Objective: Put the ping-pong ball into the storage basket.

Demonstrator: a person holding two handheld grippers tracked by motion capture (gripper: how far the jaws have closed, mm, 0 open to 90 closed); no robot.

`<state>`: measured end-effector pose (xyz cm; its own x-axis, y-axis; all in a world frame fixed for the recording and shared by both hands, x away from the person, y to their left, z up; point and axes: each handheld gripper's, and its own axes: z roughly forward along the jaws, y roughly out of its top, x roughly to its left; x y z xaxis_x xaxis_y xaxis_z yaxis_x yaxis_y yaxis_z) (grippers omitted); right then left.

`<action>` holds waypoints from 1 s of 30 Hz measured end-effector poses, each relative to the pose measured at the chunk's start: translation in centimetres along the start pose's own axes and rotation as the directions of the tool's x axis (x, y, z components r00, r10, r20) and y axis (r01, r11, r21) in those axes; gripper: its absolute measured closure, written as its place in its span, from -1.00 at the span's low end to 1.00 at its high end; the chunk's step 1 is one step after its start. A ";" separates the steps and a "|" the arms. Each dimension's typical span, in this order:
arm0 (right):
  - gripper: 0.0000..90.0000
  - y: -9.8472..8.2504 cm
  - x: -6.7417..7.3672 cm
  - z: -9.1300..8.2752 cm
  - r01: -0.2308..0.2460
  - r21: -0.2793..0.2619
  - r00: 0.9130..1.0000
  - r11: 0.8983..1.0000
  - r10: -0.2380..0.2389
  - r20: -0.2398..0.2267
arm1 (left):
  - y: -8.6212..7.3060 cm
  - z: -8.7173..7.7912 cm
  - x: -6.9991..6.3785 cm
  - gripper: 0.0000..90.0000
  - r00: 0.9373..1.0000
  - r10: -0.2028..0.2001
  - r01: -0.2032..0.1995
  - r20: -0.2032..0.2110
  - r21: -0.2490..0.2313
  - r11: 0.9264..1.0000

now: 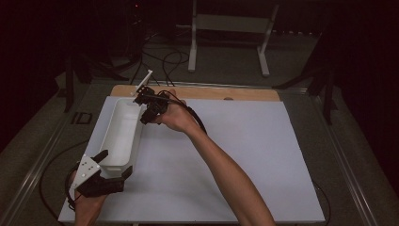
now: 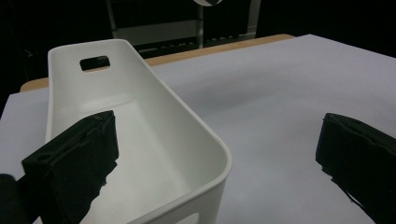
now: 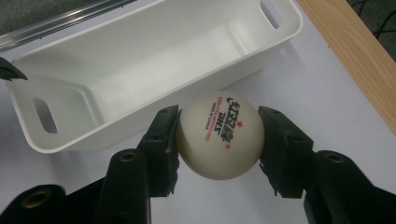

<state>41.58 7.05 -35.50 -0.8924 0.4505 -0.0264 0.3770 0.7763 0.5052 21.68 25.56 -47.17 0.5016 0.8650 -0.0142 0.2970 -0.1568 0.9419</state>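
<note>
The right gripper (image 3: 219, 140) is clamped on a white table-tennis ball (image 3: 219, 135), one pad on each side of it, and holds it just outside the long wall of the white bin (image 3: 140, 65), near the bin's far end by the wooden strip (image 1: 197, 92) along the worktop's far edge. The bin lies lengthwise near the left edge of the white worktop (image 1: 235, 155). The left gripper (image 1: 106, 172) sits at the bin's near end with its jaws spread apart, one inside the bin and one outside, pressing on nothing. The likely trouble is letting go too early: the ball hangs over the worktop rather than over the bin, so it would probably bounce and roll toward an edge. A smooth round ball pinched at two small spots could also squirt out if the hand jolts or tilts. Since the left jaws are not clamping the wall, a knock from the right gripper could slide the light bin.
</note>
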 end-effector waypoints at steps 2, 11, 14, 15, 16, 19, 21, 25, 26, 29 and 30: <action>0.12 0.1 0.1 0.1 0.001 -0.002 1.000 1.000 -0.001 -0.003 | 0.0 0.0 0.0 -1.00 1.000 -0.002 0.002 -0.001 -0.001 1.000; 0.12 0.6 0.7 0.5 0.012 -0.009 1.000 1.000 -0.012 -0.008 | 0.0 -0.1 0.0 -1.00 1.000 -0.002 0.002 -0.001 -0.001 1.000; 0.12 0.7 0.8 0.6 0.009 -0.011 1.000 1.000 -0.009 -0.010 | 0.0 -0.1 0.0 -1.00 1.000 -0.004 0.004 -0.001 -0.003 1.000; 0.12 0.8 0.9 0.6 0.006 -0.007 1.000 1.000 -0.006 -0.010 | 0.0 -0.1 0.0 -1.00 1.000 -0.002 0.002 -0.001 -0.002 1.000; 0.12 0.9 1.0 0.7 0.009 -0.012 1.000 1.000 -0.009 -0.013 | 0.0 0.0 0.0 -1.00 1.000 -0.002 0.002 0.000 -0.001 1.000; 0.12 1.0 1.1 0.8 0.003 -0.012 1.000 1.000 -0.003 -0.015 | 0.0 0.0 0.0 -1.00 1.000 -0.002 0.002 0.000 -0.002 1.000; 0.12 1.1 1.2 0.9 0.010 -0.016 1.000 1.000 -0.010 -0.018 | 0.0 0.0 0.0 -1.00 1.000 -0.004 0.004 0.000 -0.003 1.000; 0.12 1.3 1.5 1.0 0.009 -0.018 1.000 1.000 -0.010 -0.021 | 0.0 -0.1 0.0 -1.00 1.000 -0.004 0.004 0.000 -0.004 1.000; 0.12 1.3 1.5 1.0 0.009 -0.018 1.000 1.000 -0.010 -0.021 | 0.0 -0.1 0.0 -1.00 1.000 -0.004 0.004 0.000 -0.004 1.000; 0.12 1.7 1.8 1.1 0.015 -0.022 1.000 1.000 -0.015 -0.025 | 0.0 0.0 0.0 -1.00 1.000 -0.004 0.004 0.000 -0.005 1.000; 0.12 1.7 1.9 1.2 0.016 -0.026 1.000 1.000 -0.017 -0.026 | 0.0 -0.1 0.0 -1.00 1.000 -0.005 0.005 0.001 -0.005 1.000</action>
<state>40.82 9.76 -35.69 -0.9047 0.4259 -0.0122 0.3561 0.7716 0.5271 21.65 25.59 -47.14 0.5006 0.8655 -0.0188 0.2953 -0.1502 0.9435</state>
